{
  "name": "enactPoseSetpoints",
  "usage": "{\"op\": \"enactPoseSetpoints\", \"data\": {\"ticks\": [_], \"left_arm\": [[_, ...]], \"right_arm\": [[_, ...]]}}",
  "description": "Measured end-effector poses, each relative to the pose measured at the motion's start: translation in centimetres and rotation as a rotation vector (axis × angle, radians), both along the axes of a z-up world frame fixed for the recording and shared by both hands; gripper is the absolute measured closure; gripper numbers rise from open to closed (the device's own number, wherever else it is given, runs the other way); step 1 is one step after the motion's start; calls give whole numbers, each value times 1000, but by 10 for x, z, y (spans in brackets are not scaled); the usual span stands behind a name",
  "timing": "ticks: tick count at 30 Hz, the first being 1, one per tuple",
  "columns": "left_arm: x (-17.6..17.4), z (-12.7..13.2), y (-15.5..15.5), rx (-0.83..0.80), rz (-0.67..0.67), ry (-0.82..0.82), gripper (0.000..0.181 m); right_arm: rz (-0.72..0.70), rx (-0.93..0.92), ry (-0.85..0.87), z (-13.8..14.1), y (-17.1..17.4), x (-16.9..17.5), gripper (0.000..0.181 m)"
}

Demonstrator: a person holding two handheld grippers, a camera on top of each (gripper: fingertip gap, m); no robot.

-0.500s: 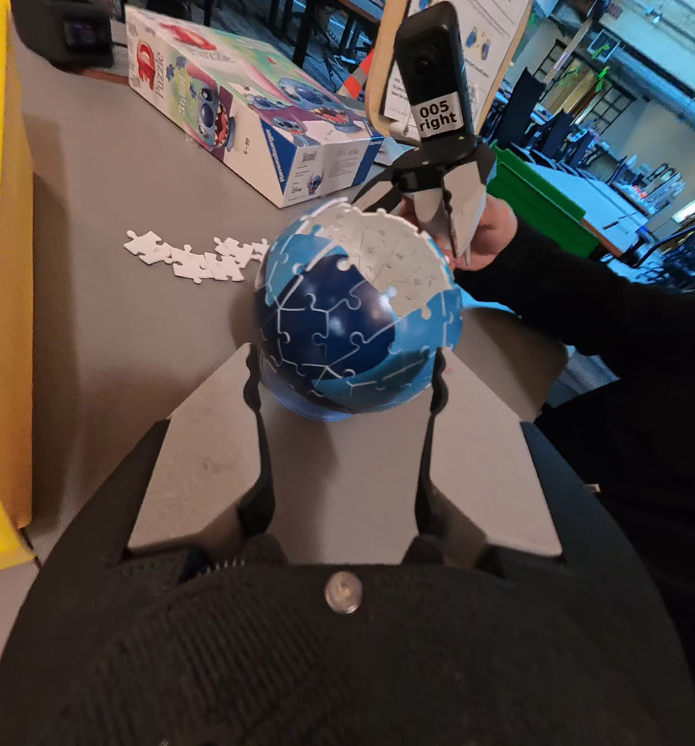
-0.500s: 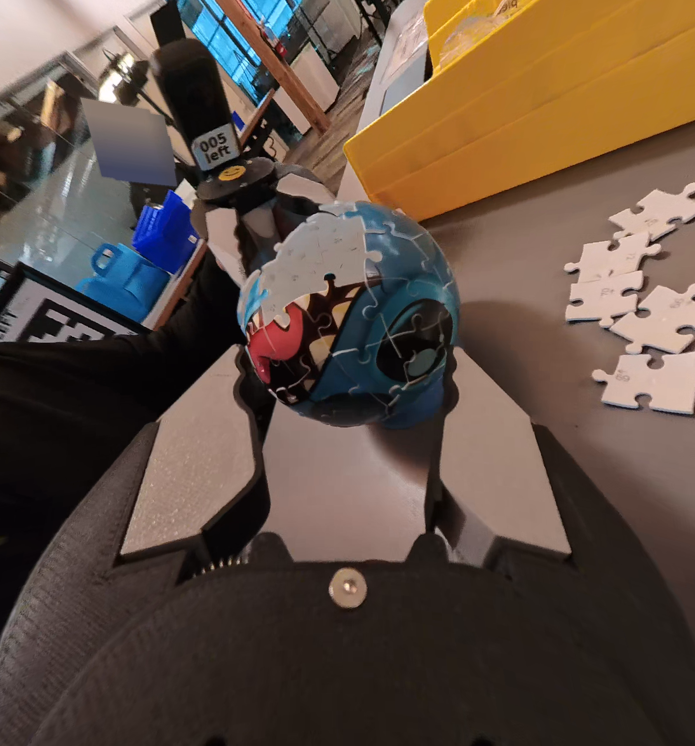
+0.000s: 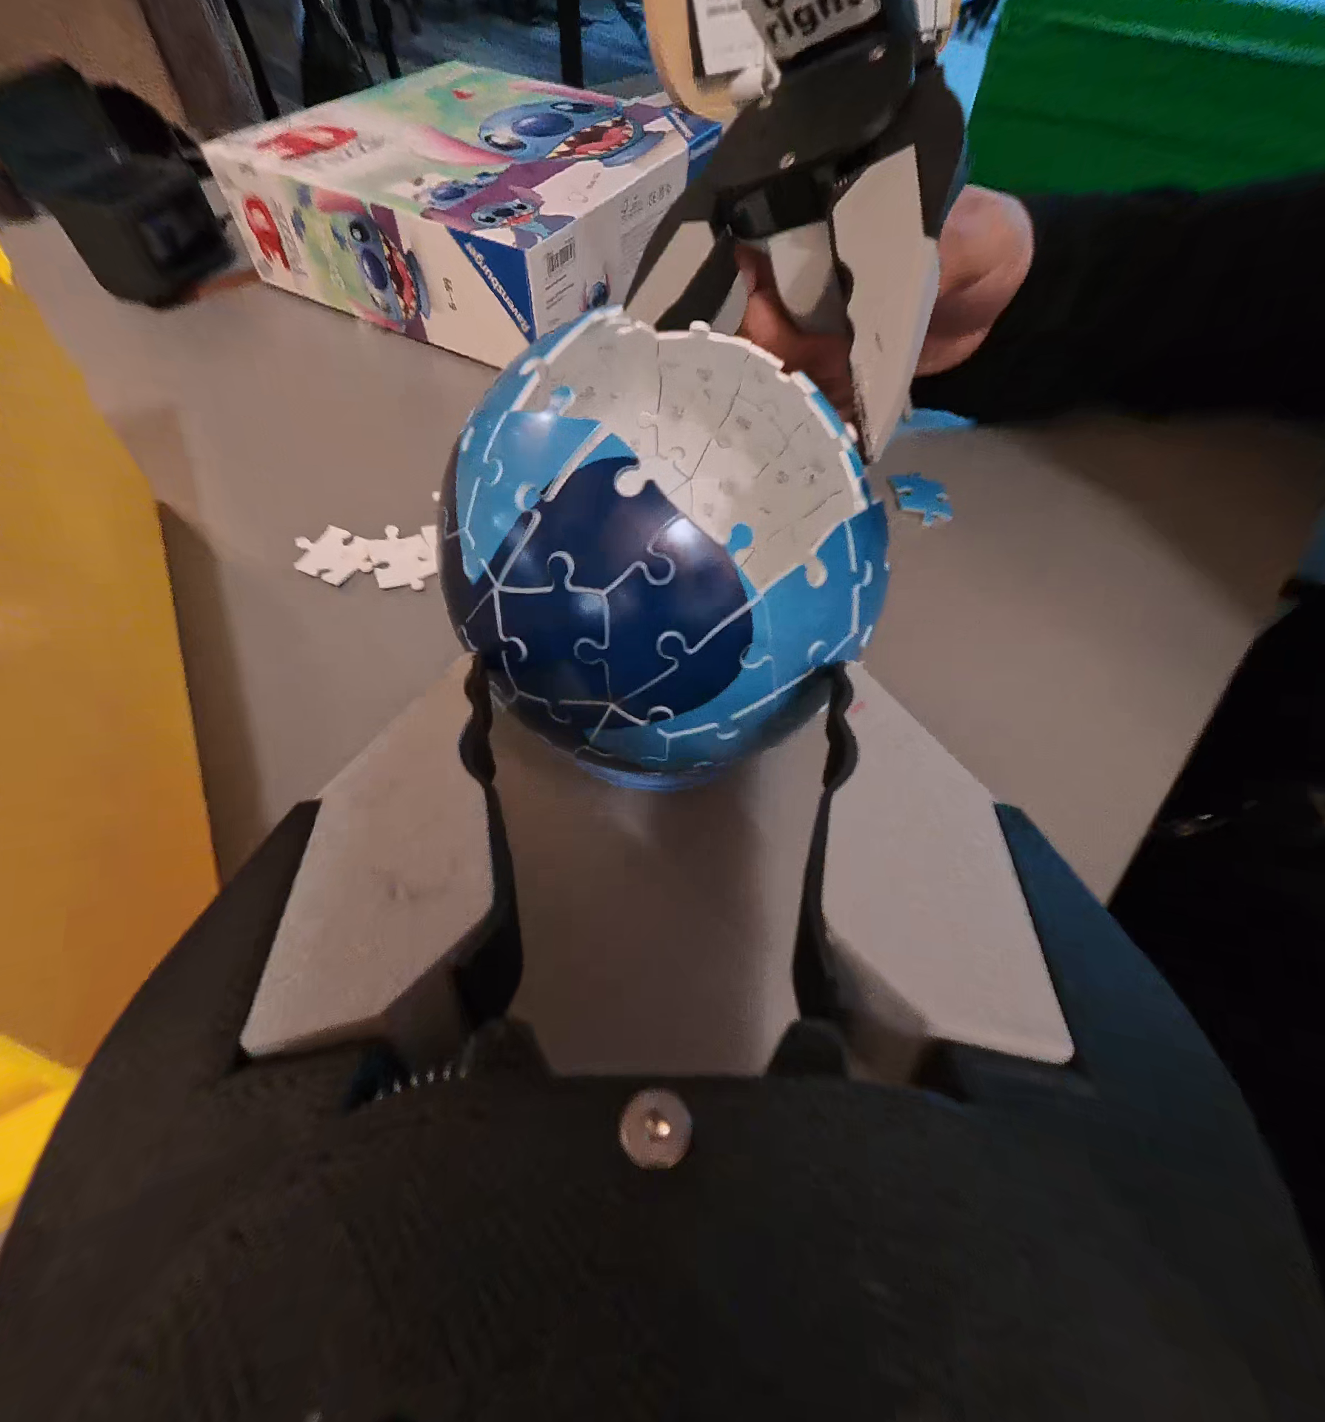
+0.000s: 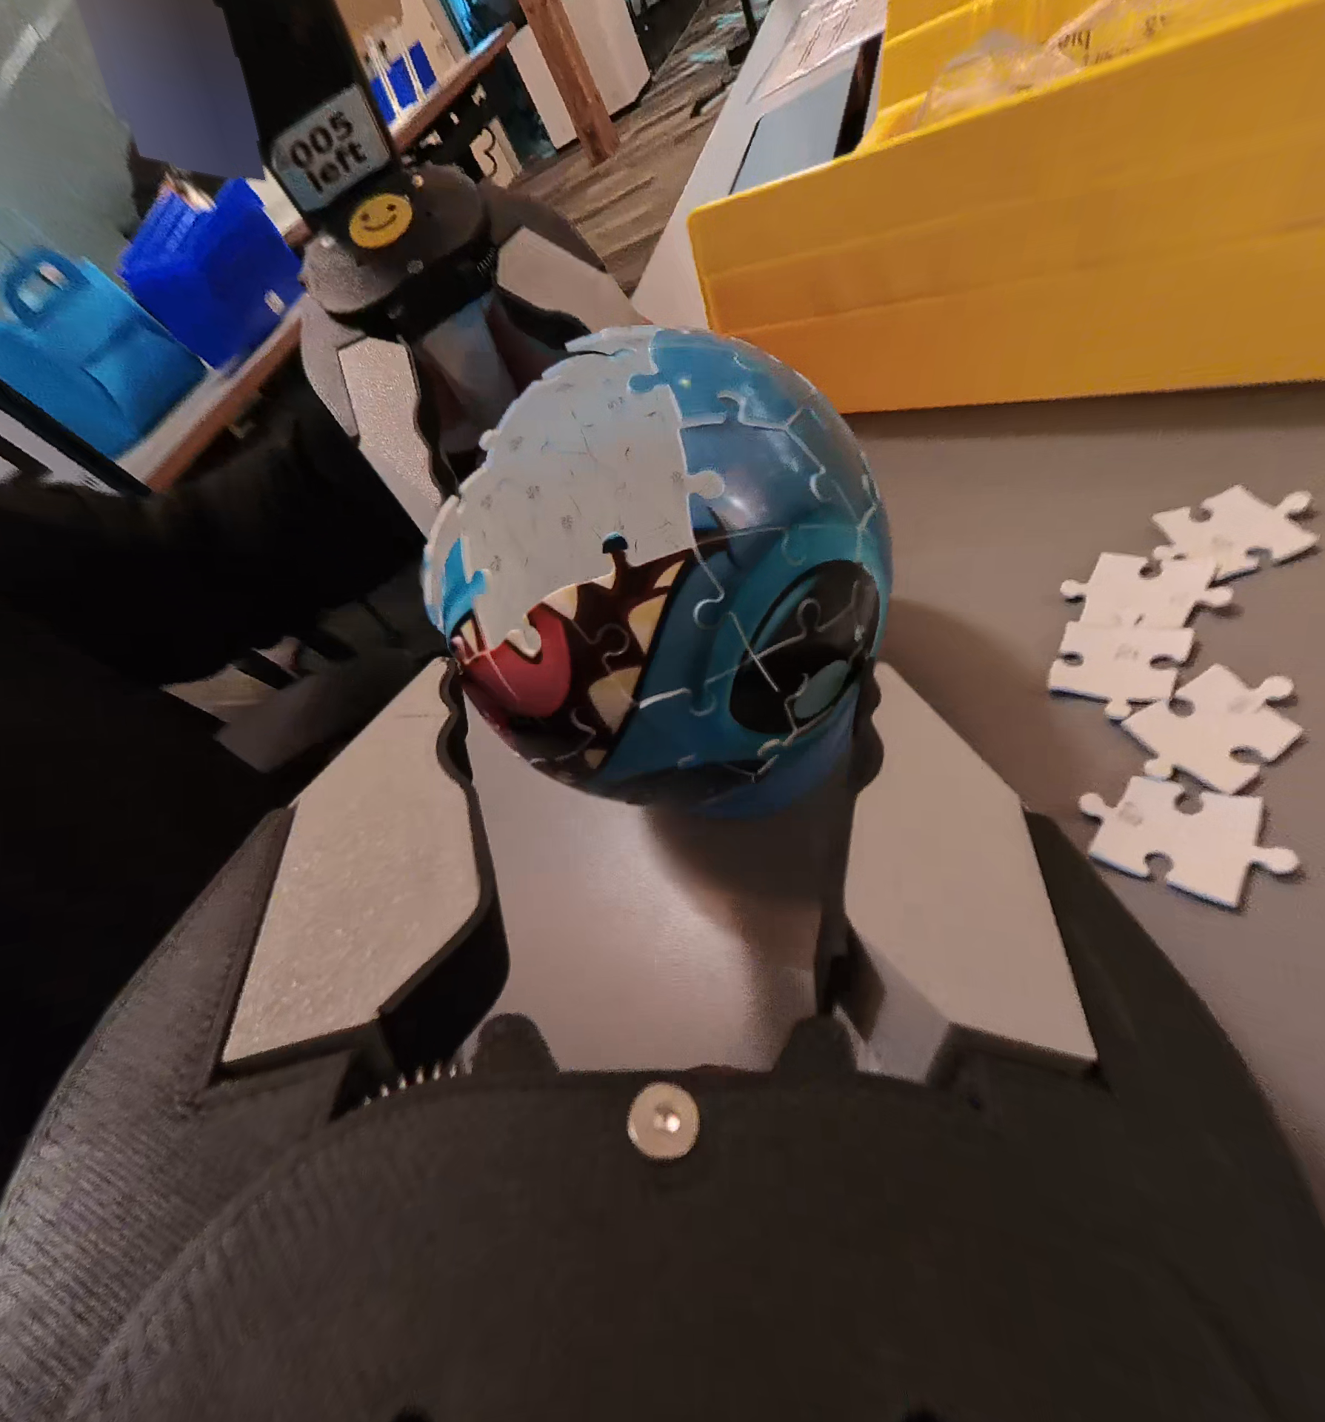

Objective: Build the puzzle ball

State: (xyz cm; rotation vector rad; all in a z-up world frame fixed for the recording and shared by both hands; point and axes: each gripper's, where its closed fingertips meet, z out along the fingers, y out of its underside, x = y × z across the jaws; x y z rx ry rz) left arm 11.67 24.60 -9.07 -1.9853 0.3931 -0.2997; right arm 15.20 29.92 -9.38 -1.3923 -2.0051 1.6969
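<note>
The puzzle ball (image 3: 628, 615) is a partly built blue sphere with an open gap at the top that shows the white inner sides of its pieces. It sits over a small blue stand (image 3: 644, 777) on the grey table (image 3: 1028, 615). My left gripper (image 3: 657, 692) is shut on the ball's lower sides. My right gripper (image 4: 660, 685) grips the ball (image 4: 759, 585) from the opposite side, on its printed face. In the left wrist view the right gripper (image 3: 751, 377) straddles the far rim. In the right wrist view the left gripper (image 4: 451, 346) shows behind the ball.
Several loose white pieces (image 4: 1182, 692) lie face down beside the ball and also show in the left wrist view (image 3: 367, 554). One blue piece (image 3: 919, 496) lies by the ball. The puzzle box (image 3: 474, 208) stands behind. A yellow bin (image 4: 1028, 254) borders the table. A hand (image 3: 974, 269) holds the right gripper.
Both grippers stay around the ball with the same finger gap. Both cameras have shifted and tilted slightly with it. A loose blue piece now shows on the table at the ball's right.
</note>
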Motion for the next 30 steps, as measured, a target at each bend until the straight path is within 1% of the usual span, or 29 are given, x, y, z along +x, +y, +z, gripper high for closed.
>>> {"op": "enactPoseSetpoints", "data": {"ticks": [3, 6, 10, 12, 15, 17, 21, 23, 27, 30], "left_arm": [[1, -5, -5, -2, 1, 43, 97], [-3, -8, -10, -37, 24, -25, 97], [-4, -1, -10, -50, 0, -195, 89], [-7, 0, -7, -55, -3, -214, 88], [-1, 0, -4, -66, -32, -217, 88], [2, -3, -2, -65, -40, -175, 89], [3, -6, 0, -40, -26, -83, 91], [2, -6, 0, -14, -21, -38, 91], [1, -5, -1, 69, -4, 124, 91], [1, -4, -3, 99, 9, 168, 93]], "right_arm": [[4, 98, 87, 2, -1, 2, 84], [15, 125, 100, 0, 0, 8, 89], [66, -3, 32, 10, 3, 10, 89], [95, -56, 21, 17, 7, 10, 88], [134, -108, -28, 16, 10, 7, 88], [162, -125, -61, 11, 7, 7, 88], [172, -87, -63, -1, 4, 4, 86], [170, -57, -32, -2, 4, 2, 88], [170, 36, 71, -2, 3, -1, 86], [176, 66, 103, -1, 3, -1, 87]]}}
